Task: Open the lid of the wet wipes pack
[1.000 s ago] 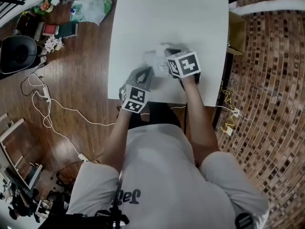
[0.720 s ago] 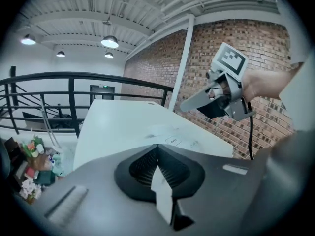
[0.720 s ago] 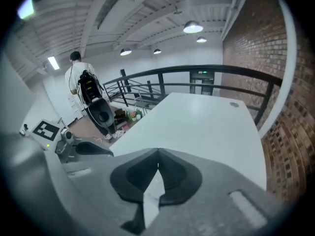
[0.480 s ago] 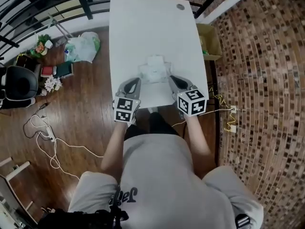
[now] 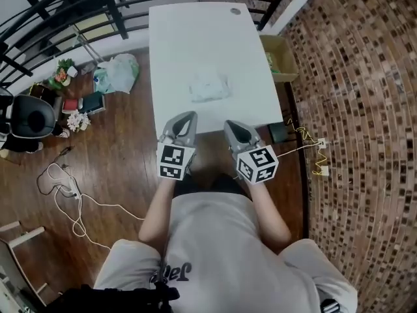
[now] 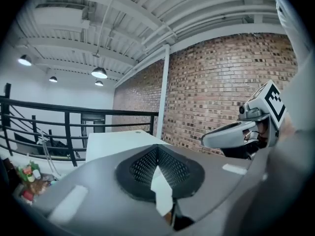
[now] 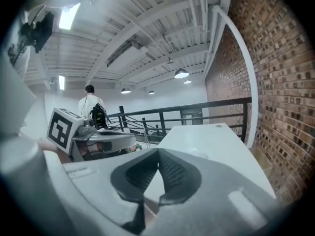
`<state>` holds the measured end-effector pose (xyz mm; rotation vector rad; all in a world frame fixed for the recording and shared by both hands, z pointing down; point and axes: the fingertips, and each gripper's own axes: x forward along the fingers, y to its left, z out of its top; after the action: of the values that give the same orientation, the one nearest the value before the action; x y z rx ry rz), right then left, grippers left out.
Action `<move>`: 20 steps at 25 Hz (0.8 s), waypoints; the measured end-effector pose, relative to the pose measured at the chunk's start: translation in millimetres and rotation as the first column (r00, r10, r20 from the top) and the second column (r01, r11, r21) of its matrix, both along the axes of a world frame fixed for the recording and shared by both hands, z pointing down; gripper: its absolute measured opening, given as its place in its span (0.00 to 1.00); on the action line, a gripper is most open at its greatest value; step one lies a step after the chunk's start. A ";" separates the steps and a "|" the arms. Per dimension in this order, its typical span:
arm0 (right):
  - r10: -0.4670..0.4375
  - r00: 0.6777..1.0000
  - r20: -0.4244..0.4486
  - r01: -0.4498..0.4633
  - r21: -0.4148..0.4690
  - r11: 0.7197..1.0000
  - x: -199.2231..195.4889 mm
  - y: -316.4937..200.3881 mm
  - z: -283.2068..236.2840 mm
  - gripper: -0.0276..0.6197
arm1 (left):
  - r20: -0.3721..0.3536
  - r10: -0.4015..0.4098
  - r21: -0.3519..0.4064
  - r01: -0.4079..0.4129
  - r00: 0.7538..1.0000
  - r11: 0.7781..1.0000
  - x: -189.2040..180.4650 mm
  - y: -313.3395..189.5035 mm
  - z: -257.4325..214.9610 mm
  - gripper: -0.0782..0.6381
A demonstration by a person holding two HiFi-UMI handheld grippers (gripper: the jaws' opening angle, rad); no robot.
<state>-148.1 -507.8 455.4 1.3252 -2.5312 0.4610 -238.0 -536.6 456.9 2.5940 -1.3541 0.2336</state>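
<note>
The wet wipes pack (image 5: 210, 86) lies pale and flat in the middle of the white table (image 5: 195, 38); I cannot tell how its lid stands. Both grippers hang off the table's near edge, close to my body and well apart from the pack. My left gripper (image 5: 185, 121) has its jaws shut with nothing between them, and so has my right gripper (image 5: 233, 126). In the left gripper view my left gripper (image 6: 157, 149) points over the table (image 6: 115, 140), with the right gripper (image 6: 235, 132) beside it. The right gripper view shows my right gripper (image 7: 158, 152) with closed tips.
A cardboard box (image 5: 279, 56) stands at the table's right side. On the wooden floor to the left are a plastic bag (image 5: 118, 70), a black chair (image 5: 27, 119) and white cables (image 5: 65, 182). A black railing (image 5: 98, 5) runs behind. A person (image 7: 91, 105) stands far off.
Both grippers have drawn back from the pack toward my body and risen. The right one was at the pack a second ago; the pack now lies alone on the table.
</note>
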 end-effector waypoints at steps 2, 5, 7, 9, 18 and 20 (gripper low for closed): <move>0.010 1.000 0.029 -0.011 0.024 1.000 10.3 18.8 -4.1 0.02 | 0.023 -0.023 0.031 0.023 0.999 0.999 3.0 25.3 -7.3 0.13; 0.019 0.997 0.074 -0.024 0.069 0.997 30.0 61.4 -12.6 0.02 | 0.048 -0.071 0.066 0.068 0.996 0.996 9.2 72.5 -10.8 0.13; 0.013 0.993 0.115 -0.026 0.107 0.994 45.6 112.1 -20.0 0.02 | 0.062 -0.116 0.084 0.111 0.991 0.990 16.0 113.7 -11.0 0.13; -0.001 0.992 0.125 -0.017 0.145 0.989 64.6 176.2 -20.5 0.02 | 0.052 -0.171 0.096 0.165 0.984 0.982 31.2 164.4 -16.9 0.13; -0.034 0.997 0.064 0.028 0.094 0.995 158.0 373.6 -13.1 0.02 | 0.103 -0.160 0.076 0.153 0.982 0.985 153.2 384.8 -22.2 0.13; -0.051 0.995 0.081 0.037 0.160 0.986 153.3 386.6 -48.6 0.02 | 0.103 -0.160 0.139 0.145 0.982 0.980 156.4 401.6 -61.2 0.13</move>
<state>5.2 -121.1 406.7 1.3263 -2.7104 0.3190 -81.6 -135.0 395.7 2.5988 -1.6521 0.2802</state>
